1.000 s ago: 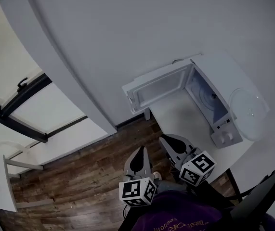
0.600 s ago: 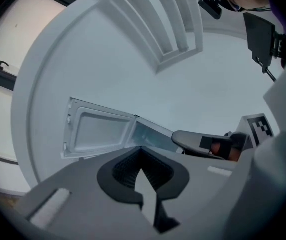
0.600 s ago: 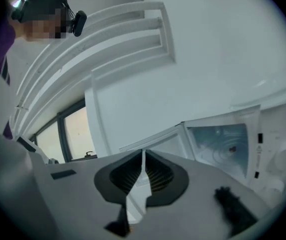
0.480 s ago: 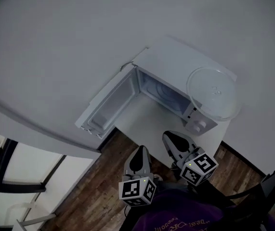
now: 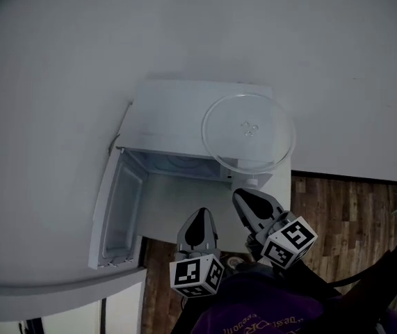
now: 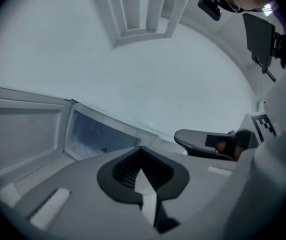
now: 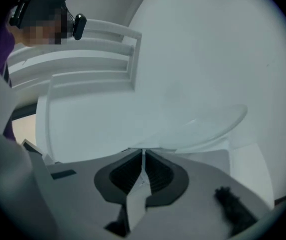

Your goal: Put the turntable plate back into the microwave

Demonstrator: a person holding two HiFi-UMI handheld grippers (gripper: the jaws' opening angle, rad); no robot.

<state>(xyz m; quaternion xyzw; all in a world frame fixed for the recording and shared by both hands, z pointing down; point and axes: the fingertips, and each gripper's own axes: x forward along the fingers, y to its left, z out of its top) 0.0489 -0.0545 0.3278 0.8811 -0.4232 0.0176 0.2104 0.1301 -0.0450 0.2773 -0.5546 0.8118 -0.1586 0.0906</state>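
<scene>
Left gripper (image 6: pixel 141 163): jaws clenched, nothing between them; the open microwave (image 5: pixel 174 113) cavity lies ahead, its door (image 5: pixel 115 211) swung out to their left.
Right gripper (image 7: pixel 143 165): jaws pressed together, empty.
Turntable plate (image 5: pixel 248 132): on the microwave's roof, ahead of and above the right jaws and apart from them, its rim overhanging the front edge.
Risk: a knock from the shut jaws would likely tip the overhanging glass off the roof; a pinch on the thin, smooth rim may slip under the plate's weight; a tilted carry could clip the cavity frame.
Count: one plate, one microwave, one door, two grippers.
</scene>
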